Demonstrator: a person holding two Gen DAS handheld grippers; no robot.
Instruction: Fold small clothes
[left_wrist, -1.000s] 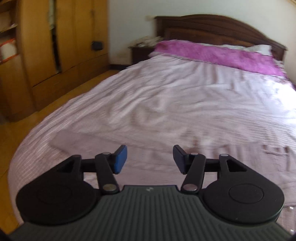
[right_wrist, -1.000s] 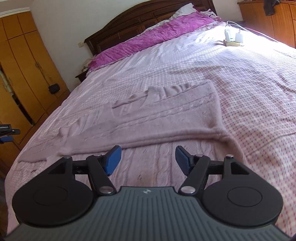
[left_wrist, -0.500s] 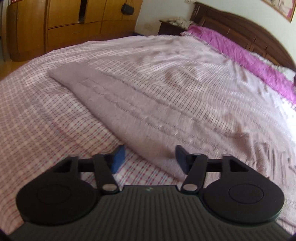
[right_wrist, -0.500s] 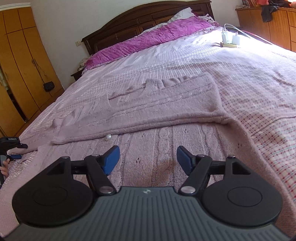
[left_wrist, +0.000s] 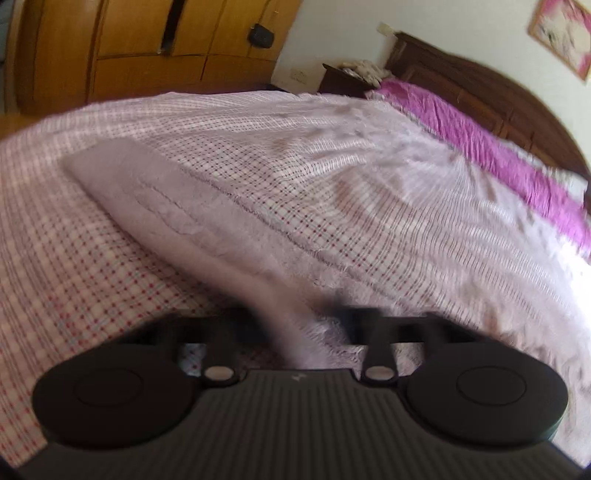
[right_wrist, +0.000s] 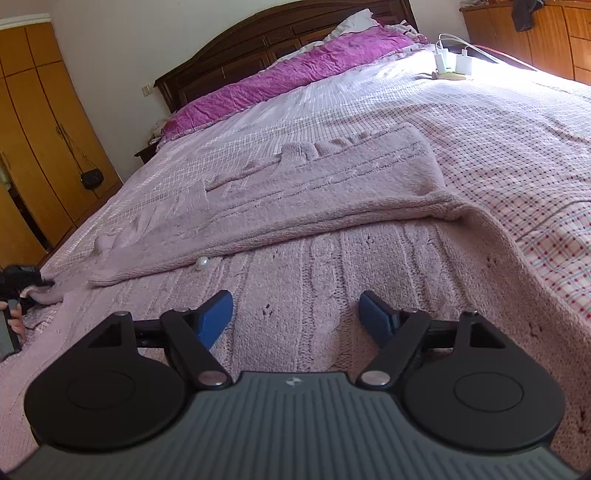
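The right gripper sits low over the sweater. Its jaws are wide open and hold nothing, the same as half a second ago. It has come a bit closer to the knit, with both blue pads just above it.

The left gripper was open before, with the sleeve edge between its pads. Now the picture is blurry, and a fold of the sleeve bunches up between the jaws, which look much closer together. They seem to pinch the cloth, but the blur hides the pads, so I cannot tell for sure. In the right view, that gripper sits at the far left edge, at the sleeve end, with a bit of a hand behind it.

There is one sweater. It is pink and lies flat on the bed, with one sleeve folded across its body. One small white pearl button shows beside the folded edge.

Farther back lie one purple pillow and two white chargers. One dark headboard stands behind them. A wardrobe stands at the left, with one small black bag hanging on it.
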